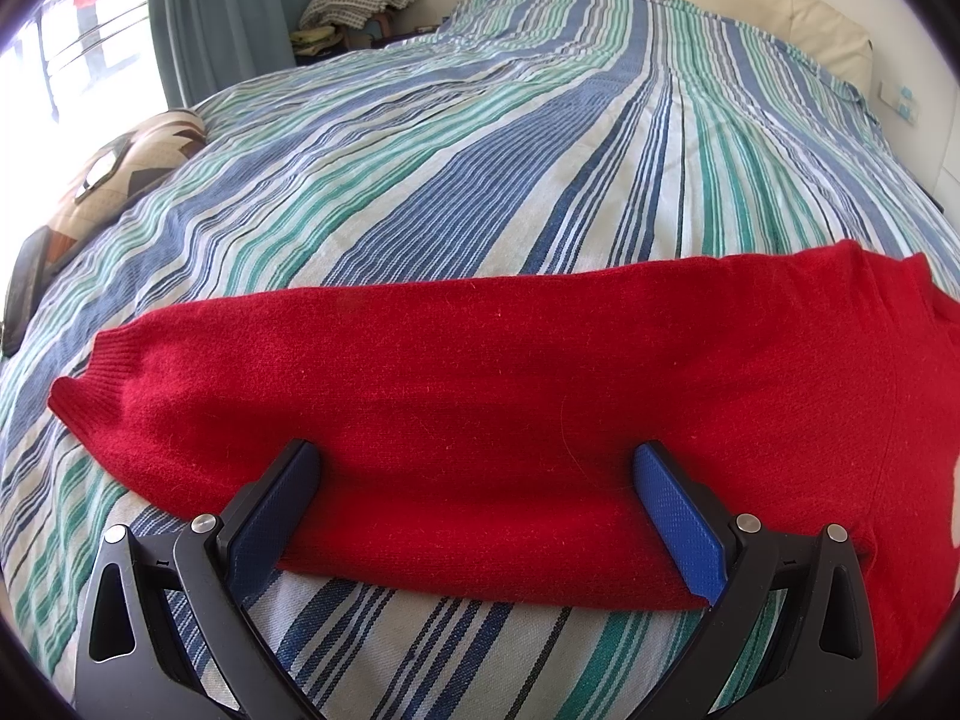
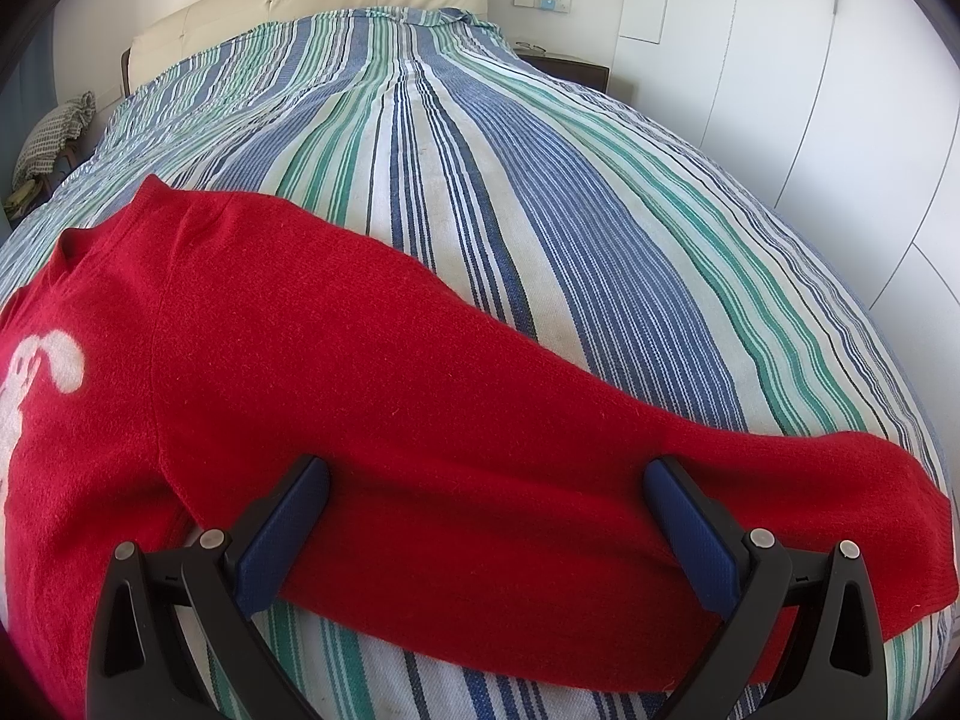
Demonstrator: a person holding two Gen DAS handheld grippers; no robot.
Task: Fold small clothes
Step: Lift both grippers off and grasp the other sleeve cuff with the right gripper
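Striped bedspread [image 1: 480, 138] carries a red sweater [image 1: 480, 372]; left tool [image 1: 477, 468] and right tool [image 2: 486, 480] each straddle a sleeve low in frame, fingers spread.

A wide bed covered by a woven cotton spread in blue, green and white stripes [image 1: 480, 138] fills both frames. Across the lower half lies a red fuzzy knit sweater [image 1: 480, 372] with a white figure on its front, sleeves stretched out sideways. A brown patterned cushion [image 1: 132, 156] rests at the left edge.
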